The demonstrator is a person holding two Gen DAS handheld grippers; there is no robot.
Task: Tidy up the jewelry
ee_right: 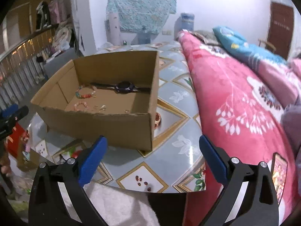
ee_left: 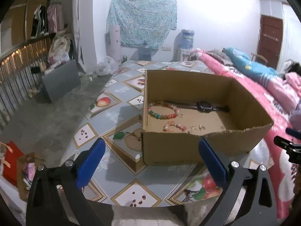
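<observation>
Both the left gripper [ee_left: 150,160] and right gripper [ee_right: 152,158] hang wide open and empty, short of the cardboard box [ee_left: 188,146]. Inside lie the beaded bracelet [ee_left: 162,110], a smaller bracelet [ee_left: 175,126], the watch [ee_left: 204,106] and tiny rings [ee_left: 197,127]. Judged best: sort pieces apart, lifting each gently above the surface [ee_left: 116,113].

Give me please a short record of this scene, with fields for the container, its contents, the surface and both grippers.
container: open brown cardboard box
contents: black wristwatch, multicoloured bead bracelet, pink bead bracelet, small rings
surface: table with grey fruit-print cover
left hand-held gripper: open, empty
right hand-held gripper: open, empty
</observation>
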